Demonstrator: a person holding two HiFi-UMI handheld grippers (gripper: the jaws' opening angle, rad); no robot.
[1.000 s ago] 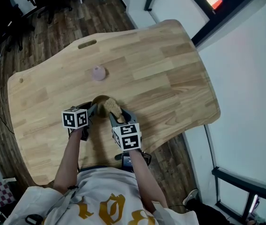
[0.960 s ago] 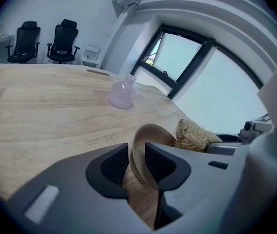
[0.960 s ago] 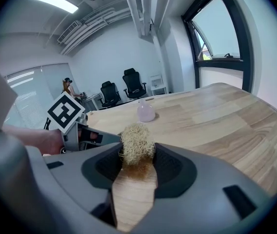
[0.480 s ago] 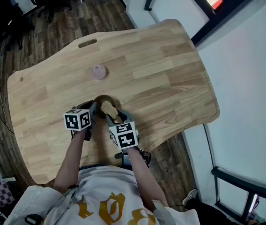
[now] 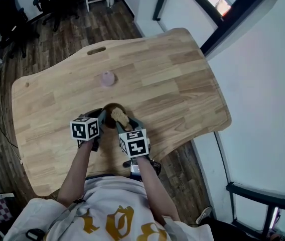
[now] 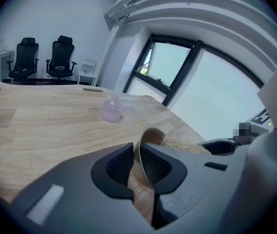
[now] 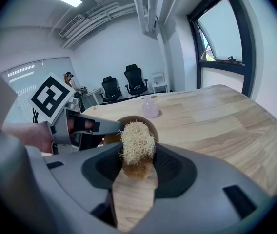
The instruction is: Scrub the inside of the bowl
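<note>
Brown bowl (image 5: 107, 109) near the front edge of the wooden desk (image 5: 172, 79), its wall pinched between the jaws of the left tongs (image 6: 138, 162). Right tongs (image 7: 137, 167) closed on a tan fibrous scrubber (image 7: 137, 138), which in the head view lies over the bowl's opening. Farther back on the desk, well apart from the bowl, stands a pale pink rounded object (image 5: 107, 78).

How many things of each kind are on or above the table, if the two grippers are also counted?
grippers: 2 (left gripper shut on the bowl's wall, right gripper shut on the scrubber)
bowl: 1
scrubber: 1
pink vessel: 1
Total: 5
</note>
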